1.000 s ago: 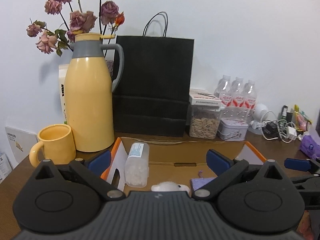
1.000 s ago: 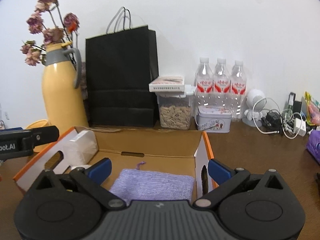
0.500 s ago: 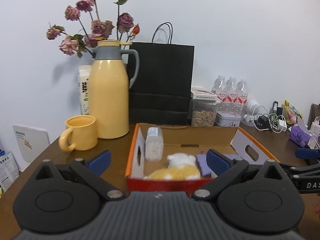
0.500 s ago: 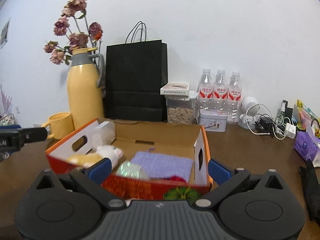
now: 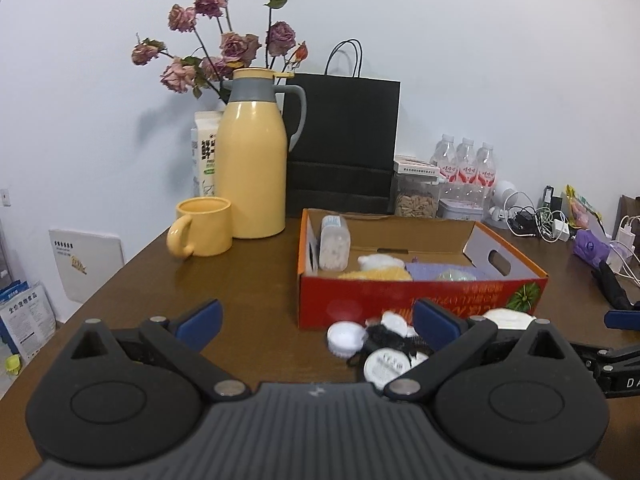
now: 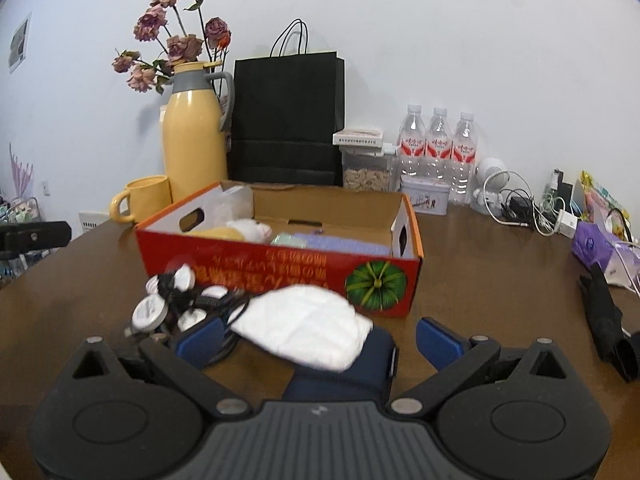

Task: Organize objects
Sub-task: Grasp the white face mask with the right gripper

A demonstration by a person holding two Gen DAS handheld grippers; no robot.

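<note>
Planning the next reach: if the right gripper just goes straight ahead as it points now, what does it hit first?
Probably the white cloth, lying between the open right gripper's fingers on a dark blue item. Behind it stands the red cardboard box. Depth is uncertain.

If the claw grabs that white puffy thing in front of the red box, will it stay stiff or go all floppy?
Probably floppy: the white puffy thing looks like soft quilted fabric, slumped over a dark blue item. It likely weighs little and would sag from a pinch. It shouldn't roll, though the black cords beside it might drag along.

Tall yellow thermos jug (image 5: 253,160) beside yellow ceramic mug (image 5: 202,226); black paper bag (image 5: 344,144) behind; three clear plastic water bottles (image 6: 439,148) right
</note>
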